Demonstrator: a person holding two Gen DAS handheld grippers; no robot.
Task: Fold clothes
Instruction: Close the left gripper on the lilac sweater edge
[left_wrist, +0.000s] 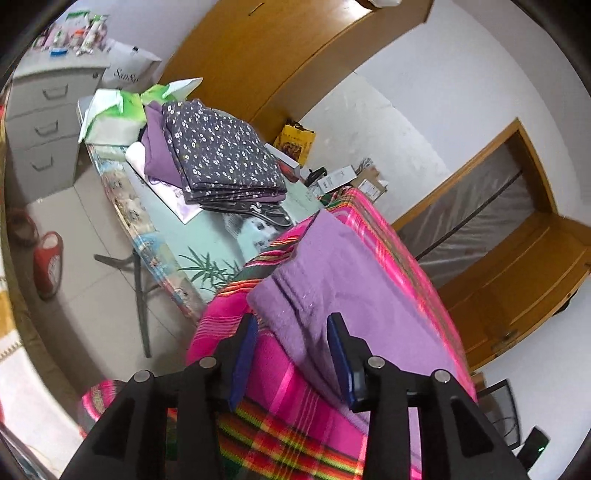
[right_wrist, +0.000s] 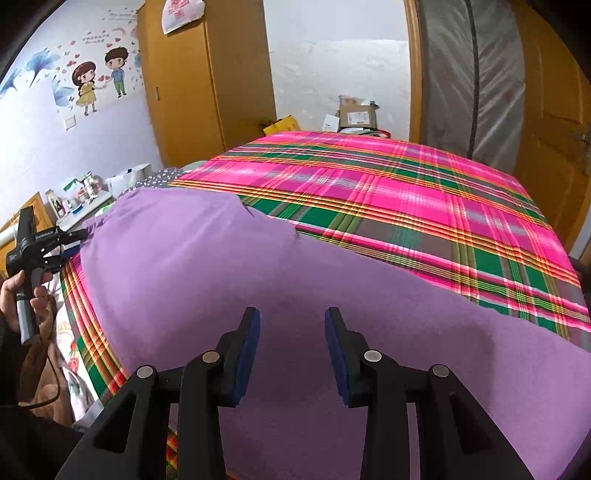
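A purple garment (right_wrist: 229, 280) lies spread flat across the near side of a bed covered with a pink and green plaid sheet (right_wrist: 388, 192). My right gripper (right_wrist: 292, 321) hovers open just above the middle of the garment, with nothing between its blue pads. My left gripper (left_wrist: 291, 326) is open at the garment's (left_wrist: 354, 280) left edge; the purple cloth's corner lies between and beyond its fingers, and the pads do not press on it. The right wrist view also shows the left gripper (right_wrist: 75, 242) at the far left, held by a hand (right_wrist: 14, 291).
A low table (left_wrist: 166, 229) left of the bed carries a stack of folded clothes (left_wrist: 221, 158) topped by dark floral fabric. A grey drawer cabinet (left_wrist: 40, 122) and a red slipper (left_wrist: 48, 262) stand on the tiled floor. Cardboard boxes (right_wrist: 356, 116) sit beyond the bed, near a wooden door (right_wrist: 554, 103).
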